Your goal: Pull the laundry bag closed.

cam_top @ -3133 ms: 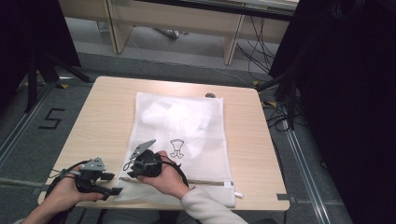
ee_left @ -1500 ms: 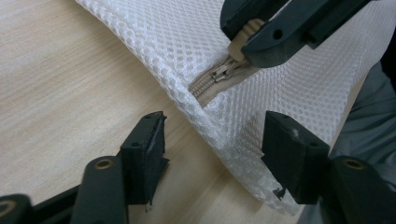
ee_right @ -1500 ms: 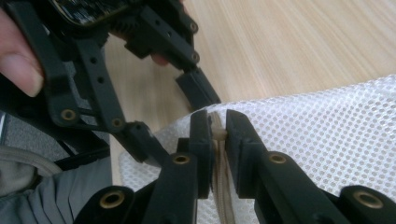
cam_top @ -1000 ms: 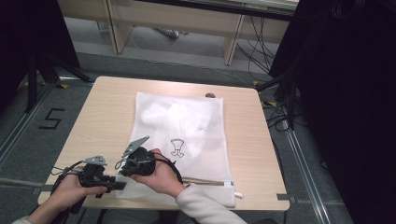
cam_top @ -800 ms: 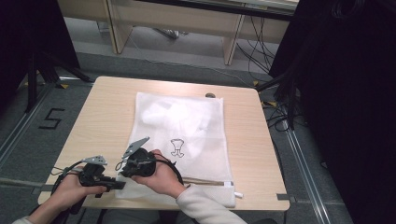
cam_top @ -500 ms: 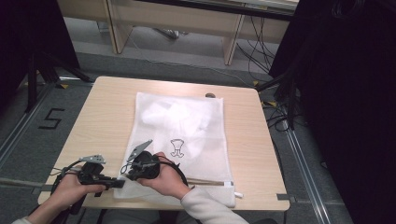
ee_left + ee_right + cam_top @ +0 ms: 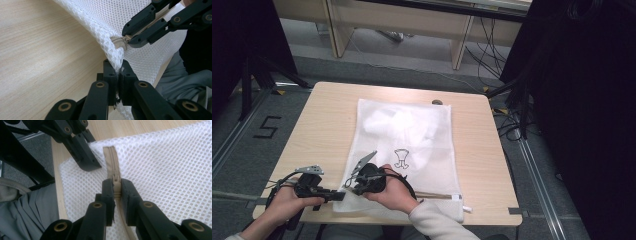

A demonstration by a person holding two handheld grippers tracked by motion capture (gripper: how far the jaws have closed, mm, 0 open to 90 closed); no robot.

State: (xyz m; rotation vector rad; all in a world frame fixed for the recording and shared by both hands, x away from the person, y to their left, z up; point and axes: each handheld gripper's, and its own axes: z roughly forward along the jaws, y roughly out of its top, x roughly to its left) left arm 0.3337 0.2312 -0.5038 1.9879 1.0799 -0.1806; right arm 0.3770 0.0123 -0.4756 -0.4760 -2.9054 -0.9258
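White mesh bag (image 7: 407, 145) covers wooden table (image 7: 322, 125); grippers pinch its corner.

**Three cameras, one corner of the bag**

High view looks forward and down from above the table's (image 7: 322, 125) near side. Both gripper views sit very close, facing each other across the mesh bag's (image 7: 100, 22) near-left corner; the zipper pull (image 7: 116, 185) appears in both.

Lab or recording workspace.
Wooden table (image 7: 327, 120) on grey carpet, floor tape marked "5" (image 7: 268, 127), loose cables (image 7: 492, 55), dark curtains (image 7: 592, 100).
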